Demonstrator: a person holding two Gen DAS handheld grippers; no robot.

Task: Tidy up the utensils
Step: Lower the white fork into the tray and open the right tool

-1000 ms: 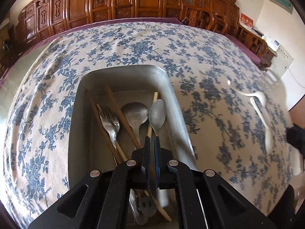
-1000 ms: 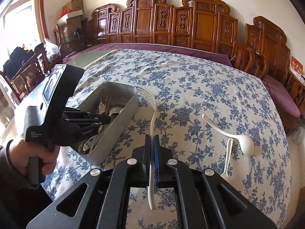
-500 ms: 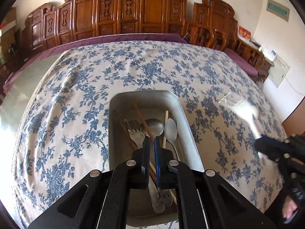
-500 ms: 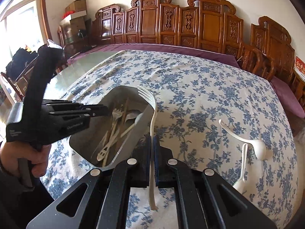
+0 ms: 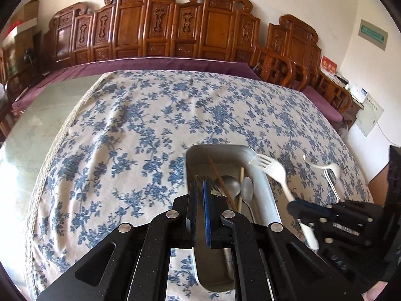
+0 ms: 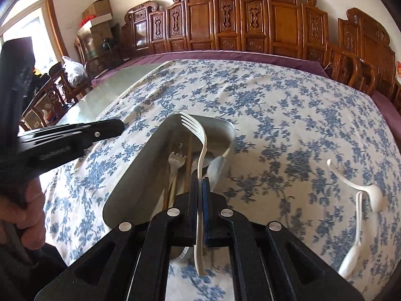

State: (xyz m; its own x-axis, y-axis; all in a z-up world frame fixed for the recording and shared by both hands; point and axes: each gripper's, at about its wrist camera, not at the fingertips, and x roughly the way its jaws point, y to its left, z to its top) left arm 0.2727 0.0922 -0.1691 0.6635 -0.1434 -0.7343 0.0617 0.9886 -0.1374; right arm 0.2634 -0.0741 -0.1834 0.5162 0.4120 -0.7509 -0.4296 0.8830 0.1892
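Two views are showing the same handover point. Through the left wrist camera, the left tool (image 5: 199, 188) is hanging with its pads pressed nearly together on nothing, just over the near left part of the metal tray (image 5: 270, 193), which is resting on the worktop (image 5: 130, 130). To its right, the right tool (image 5: 297, 204) is pinching the white plastic fork (image 5: 274, 170), tines crossing the tray's right rim.

Through the right wrist camera, the right tool (image 6: 199, 184) is gripping the fork (image 6: 201, 155) at mid-handle, its long axis running straight ahead, roughly along the tray's (image 6: 140, 173) length, tines over the far end. The tray is lying directly below and ahead, so the right tool is clearly the nearer one for lowering the fork in.
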